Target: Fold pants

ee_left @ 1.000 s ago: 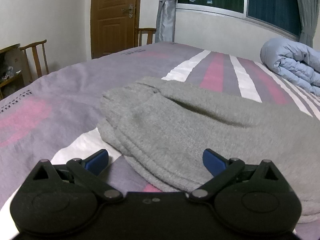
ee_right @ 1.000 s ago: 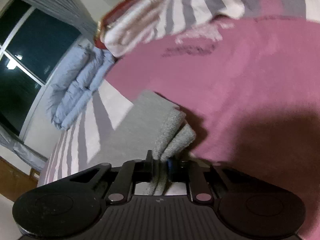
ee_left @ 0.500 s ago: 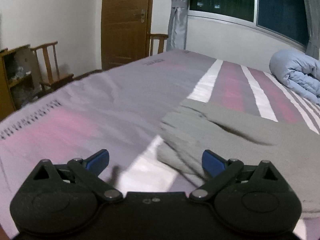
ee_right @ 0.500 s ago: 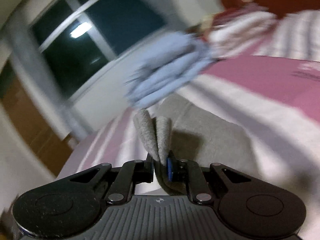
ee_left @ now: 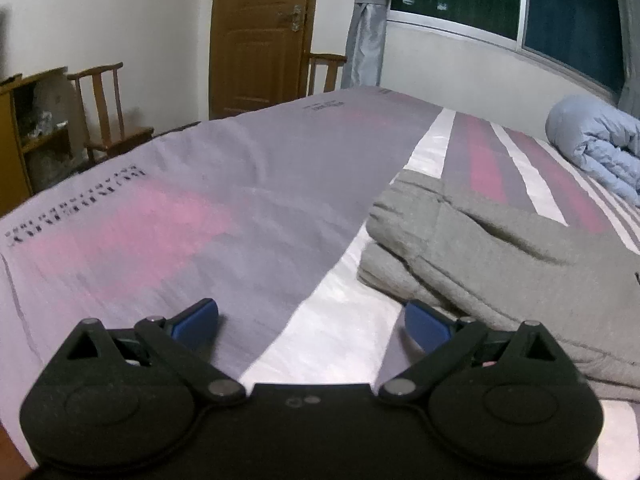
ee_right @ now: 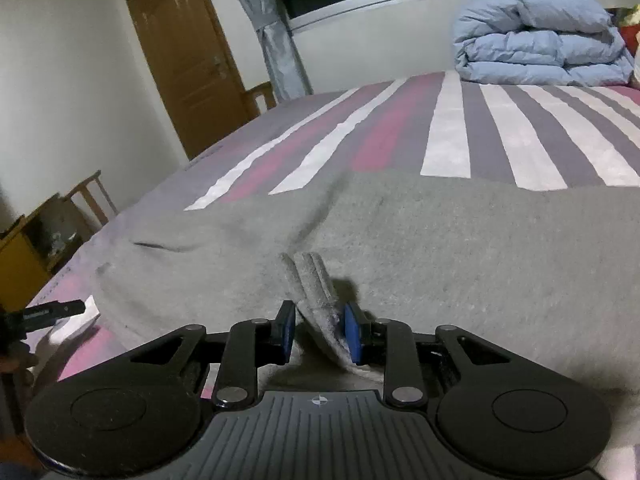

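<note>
1. We see grey pants (ee_left: 500,248) lying on a striped bed (ee_left: 240,200), already doubled over, with the folded end to the right of the left gripper (ee_left: 312,320).
2. Our left gripper is spread wide and holds nothing; it hangs low over the bedsheet, its right finger just beside the pants' near edge.
3. Our right gripper (ee_right: 318,332) is partly parted, with a bunched edge of the pants (ee_right: 440,248) standing between its blue pads (ee_right: 352,332). The cloth leans on the right pad; we cannot tell whether it is gripped or just let go.
4. We judge the step to be laying this edge down onto the spread fabric. To do it well, we should lower it flat, part the fingers fully, and draw straight back so nothing drags.
5. A crease runs far-left from the bunch; it may need smoothing.
6. A blue quilt (ee_right: 540,36) sits far right, well apart.
</note>
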A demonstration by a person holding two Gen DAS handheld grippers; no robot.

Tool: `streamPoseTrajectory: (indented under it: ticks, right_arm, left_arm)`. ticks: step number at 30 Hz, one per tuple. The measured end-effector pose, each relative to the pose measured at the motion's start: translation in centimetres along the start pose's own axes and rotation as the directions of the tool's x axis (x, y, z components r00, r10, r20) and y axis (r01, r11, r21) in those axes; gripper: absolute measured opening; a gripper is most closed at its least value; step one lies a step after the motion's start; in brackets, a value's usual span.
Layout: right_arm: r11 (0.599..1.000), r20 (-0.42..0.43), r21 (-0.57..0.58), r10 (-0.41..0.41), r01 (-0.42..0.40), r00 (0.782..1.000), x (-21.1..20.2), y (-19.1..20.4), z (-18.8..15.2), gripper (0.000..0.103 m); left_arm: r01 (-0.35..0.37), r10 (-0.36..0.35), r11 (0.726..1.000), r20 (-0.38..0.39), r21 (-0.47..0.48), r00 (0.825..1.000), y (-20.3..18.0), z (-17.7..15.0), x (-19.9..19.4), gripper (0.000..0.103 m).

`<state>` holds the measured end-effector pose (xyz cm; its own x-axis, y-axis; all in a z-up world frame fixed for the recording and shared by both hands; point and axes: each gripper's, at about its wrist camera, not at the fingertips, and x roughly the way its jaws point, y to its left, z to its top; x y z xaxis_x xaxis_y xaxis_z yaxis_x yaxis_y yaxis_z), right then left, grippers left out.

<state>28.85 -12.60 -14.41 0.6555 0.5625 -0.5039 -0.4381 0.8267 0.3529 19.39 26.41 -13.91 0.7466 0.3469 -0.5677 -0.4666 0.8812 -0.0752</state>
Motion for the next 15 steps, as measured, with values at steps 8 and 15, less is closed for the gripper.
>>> streamPoseTrajectory:
  ticks: [8,15]
  right_arm:
    - [0.999,0.014,-0.043,0.032,-0.032,0.999,-1.0,2.3,-0.6,0.052]
    - [0.994,0.111,0.063,0.079,-0.087,0.991,-2.0,1.8,-0.1,0.056]
  left_arm:
    - [0.009,-0.008,0.999,-0.014,0.04,1.0,-0.4,0.0,-0.3,0.094]
    - [-0.003,0.004,0.999,-0.027,0.042,1.0,0.1,-0.8,-0.7,0.094]
